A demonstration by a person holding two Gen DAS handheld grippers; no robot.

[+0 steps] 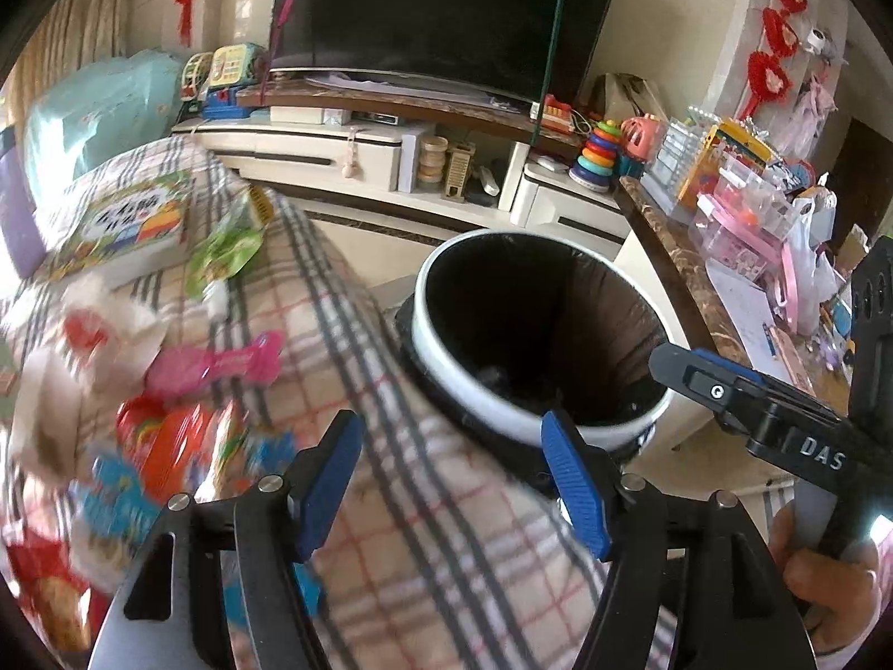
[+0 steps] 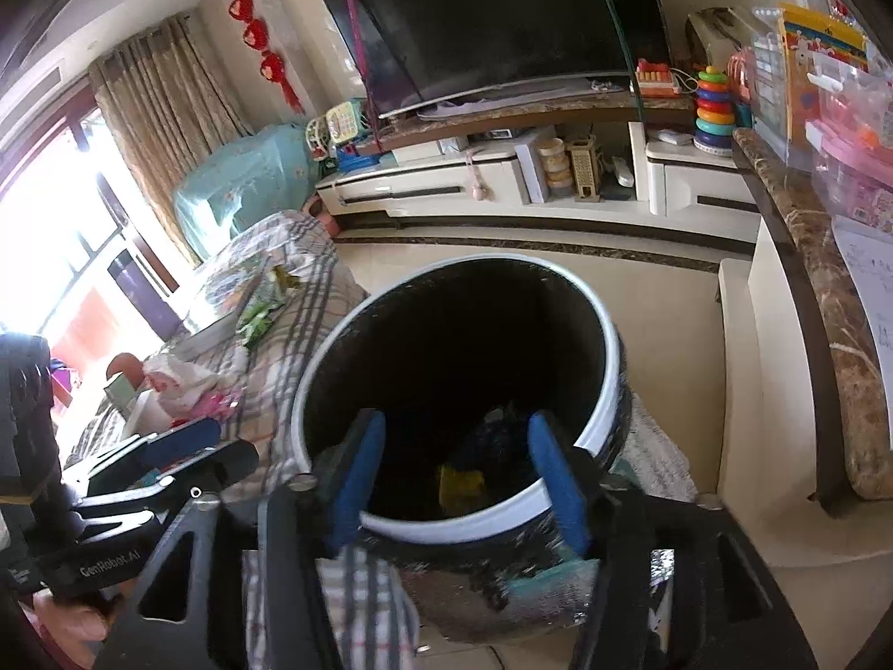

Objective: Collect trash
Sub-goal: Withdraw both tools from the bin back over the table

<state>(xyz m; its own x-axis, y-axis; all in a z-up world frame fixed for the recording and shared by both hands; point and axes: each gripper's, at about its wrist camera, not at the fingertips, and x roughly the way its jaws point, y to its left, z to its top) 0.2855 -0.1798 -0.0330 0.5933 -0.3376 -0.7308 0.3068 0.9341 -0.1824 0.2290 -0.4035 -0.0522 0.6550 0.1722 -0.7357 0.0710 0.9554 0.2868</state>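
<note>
Bin: the trash bin stands beside the checked blanket; a yellow scrap lies inside.
Left gripper: released, empty, over the blanket beside the bin.
Right gripper: released, empty, above the bin mouth.
Left to do: wrappers wait on the blanket, away from the bin.
Writing: "DAS", "GenRobot.AI" on the tools.

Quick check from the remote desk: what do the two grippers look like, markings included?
Both are black two-finger tools with ribbed blue pads and silver pivot screws. The left gripper shows its blue pads on angular black arms; its side reads "GenRobot.AI" in the right wrist view. The right gripper looks the same; its body carries white letters "DAS" in the left wrist view. No cables or sleeves visible.
</note>
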